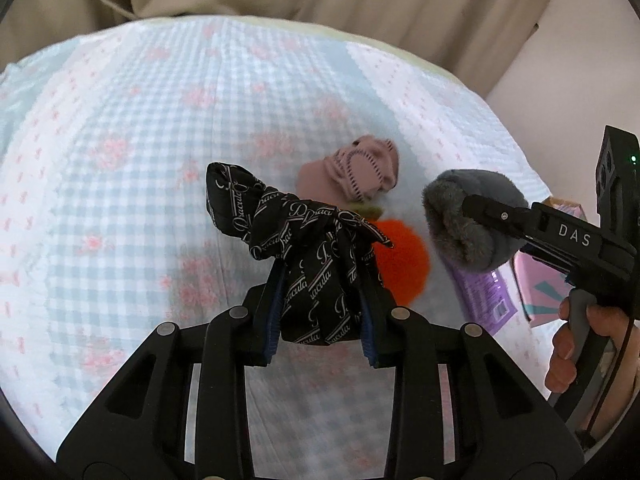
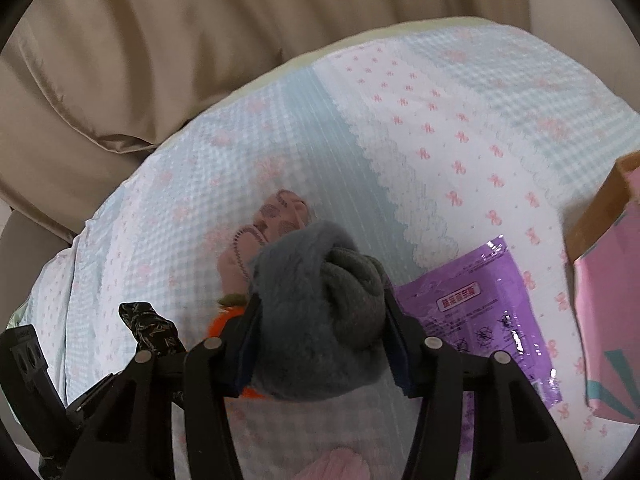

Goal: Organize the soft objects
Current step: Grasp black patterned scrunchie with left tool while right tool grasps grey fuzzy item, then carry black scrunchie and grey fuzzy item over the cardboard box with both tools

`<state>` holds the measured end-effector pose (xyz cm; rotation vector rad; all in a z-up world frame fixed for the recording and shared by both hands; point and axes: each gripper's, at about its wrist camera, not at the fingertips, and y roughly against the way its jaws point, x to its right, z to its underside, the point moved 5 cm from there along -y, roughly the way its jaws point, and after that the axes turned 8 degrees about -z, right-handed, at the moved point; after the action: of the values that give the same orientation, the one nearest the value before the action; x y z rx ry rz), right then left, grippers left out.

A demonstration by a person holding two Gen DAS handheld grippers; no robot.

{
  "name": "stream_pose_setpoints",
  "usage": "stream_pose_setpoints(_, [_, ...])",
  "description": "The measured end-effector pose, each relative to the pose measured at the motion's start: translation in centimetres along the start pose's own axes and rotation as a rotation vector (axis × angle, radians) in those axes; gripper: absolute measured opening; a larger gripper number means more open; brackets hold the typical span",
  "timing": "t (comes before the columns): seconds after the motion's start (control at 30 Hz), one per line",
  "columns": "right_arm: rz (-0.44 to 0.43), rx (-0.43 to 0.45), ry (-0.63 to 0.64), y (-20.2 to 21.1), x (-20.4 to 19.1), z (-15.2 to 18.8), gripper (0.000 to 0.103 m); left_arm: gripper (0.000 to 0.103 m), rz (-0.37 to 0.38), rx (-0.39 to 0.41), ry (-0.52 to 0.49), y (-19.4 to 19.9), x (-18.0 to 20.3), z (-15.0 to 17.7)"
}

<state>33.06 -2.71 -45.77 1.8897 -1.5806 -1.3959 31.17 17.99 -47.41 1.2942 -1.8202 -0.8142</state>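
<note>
**Both grippers loaded above the bed**

The black printed scarf point(image 1: 304, 256), bunched, rises lengthwise from the left gripper point(image 1: 320, 320), fingers clamping it. The right gripper point(image 2: 320, 328) pinches a grey plush roll point(image 2: 316, 312). Pink socks point(image 1: 356, 172) lie on the bed point(image 1: 120, 160) below.

Puckered cotton-like bedsheet point(image 1: 120, 128); silky black scarf point(image 1: 316, 264); fuzzy grey plush point(image 2: 304, 320); glossy purple plastic packet point(image 2: 480, 312) beside the plush.
</note>
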Motion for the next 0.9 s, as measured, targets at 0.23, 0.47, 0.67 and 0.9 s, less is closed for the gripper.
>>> stream_pose_setpoints(0.23, [-0.009,0.036,0.039,4.8,-1.8,-1.3,0.05,0.028,-0.034,0.034,-0.011,4.3,1.5,-1.7])
stream_pose_setpoints(0.47, [-0.024,0.058,0.097,11.4,-3.7,-2.8,0.05,0.028,-0.067,0.074,0.014,10.1,4.1,-3.2])
stream_pose_setpoints(0.67, [-0.041,0.066,0.16,18.1,-4.9,-3.6,0.05,0.028,-0.102,0.11,0.037,16.3,7.6,-4.2])
stream_pose_setpoints(0.9, [-0.06,0.052,0.281,26.8,-4.8,-4.1,0.05,0.029,-0.158,0.137,0.046,23.6,13.2,-4.2])
